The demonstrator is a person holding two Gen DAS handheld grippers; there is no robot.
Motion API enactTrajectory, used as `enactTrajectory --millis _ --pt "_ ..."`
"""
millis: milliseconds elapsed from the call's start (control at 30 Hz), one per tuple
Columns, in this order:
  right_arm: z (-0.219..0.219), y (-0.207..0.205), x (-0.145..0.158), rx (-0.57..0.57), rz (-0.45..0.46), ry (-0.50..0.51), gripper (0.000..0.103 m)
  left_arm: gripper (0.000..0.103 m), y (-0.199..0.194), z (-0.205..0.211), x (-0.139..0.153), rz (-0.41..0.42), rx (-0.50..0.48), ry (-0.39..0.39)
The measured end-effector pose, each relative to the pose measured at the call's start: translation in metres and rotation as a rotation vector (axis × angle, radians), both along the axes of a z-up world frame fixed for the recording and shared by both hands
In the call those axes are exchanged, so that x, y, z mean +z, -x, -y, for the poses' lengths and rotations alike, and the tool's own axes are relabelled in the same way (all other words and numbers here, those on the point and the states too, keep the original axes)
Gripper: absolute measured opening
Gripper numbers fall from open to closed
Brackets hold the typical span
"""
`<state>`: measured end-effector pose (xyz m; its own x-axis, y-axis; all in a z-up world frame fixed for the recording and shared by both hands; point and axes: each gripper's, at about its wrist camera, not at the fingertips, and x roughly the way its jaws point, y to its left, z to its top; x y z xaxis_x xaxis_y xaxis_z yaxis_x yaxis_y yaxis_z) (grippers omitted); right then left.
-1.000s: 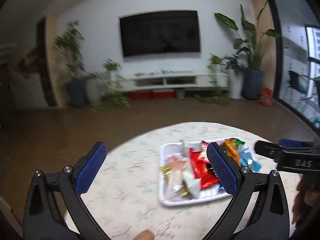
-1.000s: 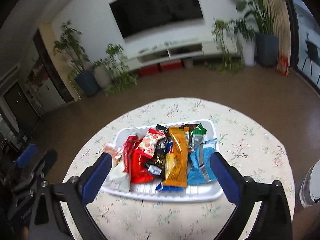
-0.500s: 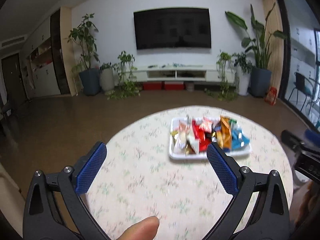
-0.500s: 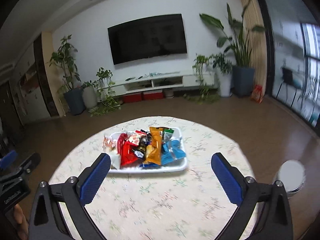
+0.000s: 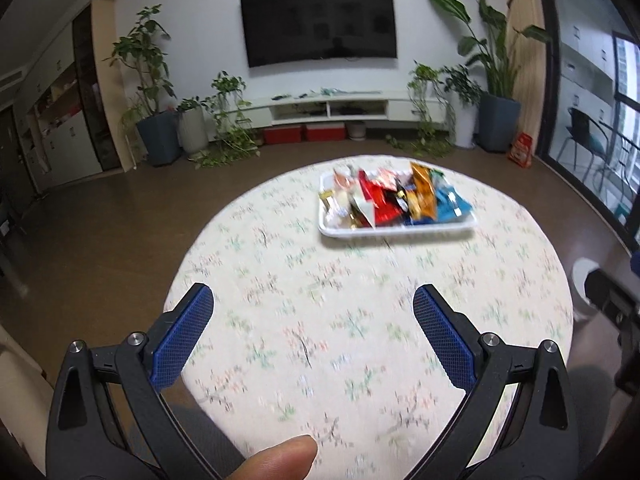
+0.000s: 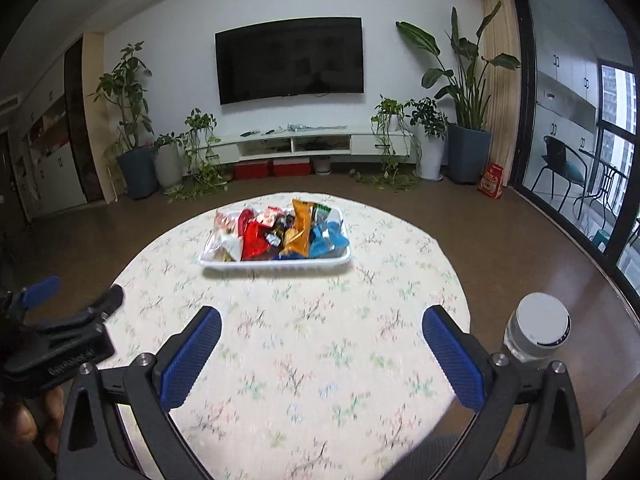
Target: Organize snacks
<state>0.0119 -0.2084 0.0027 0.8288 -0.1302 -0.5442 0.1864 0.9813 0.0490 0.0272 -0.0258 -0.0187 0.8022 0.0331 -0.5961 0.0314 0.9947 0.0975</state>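
Left gripper (image 5: 313,304): jaws spread wide, nothing between the blue pads (image 5: 182,340), only flowered tablecloth (image 5: 360,312) underneath. Right gripper (image 6: 321,326): same story, jaws wide apart, pads bare, hovering over the near half of the round table. A thumb tip (image 5: 276,460) peeking in at the bottom edge of the left view. Over on the left of the right view, the other gripper's black body with a blue-tipped finger, held off the table's edge.

Further out, the white tray (image 6: 276,266) sitting flat on the far half of the cloth, well apart from both grippers. Packed with snack packets (image 6: 280,234): pale wrappers at the left end, red beside them, dark ones in the middle, an orange packet (image 6: 300,228) standing tall, a blue packet (image 6: 328,240) at the right end. Everything inside the rim, nothing loose on the cloth.

Off the table's right edge, a white-capped container (image 6: 538,332). Beyond, brown floor, potted plants, a low white cabinet, a dark wall television (image 6: 290,58).
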Motion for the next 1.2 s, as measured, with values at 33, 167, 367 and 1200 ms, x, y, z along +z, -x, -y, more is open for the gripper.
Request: enactTrajectory --millis 33,167,367,1200 --pt "-0.001 0.003 0.0 -0.005 -0.008 0.0 0.103 0.102 0.002 0.002 -0.006 -0.009 -0.009 -0.01" --pt "-0.004 0.01 -0.004 -0.008 -0.025 0.002 0.103 0.102 0.015 0.004 -0.022 -0.045 -0.028 -0.011" --pt "-0.006 0.012 -0.01 0.0 -0.06 -0.017 0.103 0.102 0.008 0.0 -0.029 -0.079 -0.026 0.001" --pt "-0.01 0.005 -0.025 -0.003 -0.138 -0.032 0.103 0.102 -0.004 -0.003 -0.032 -0.102 -0.014 0.02"
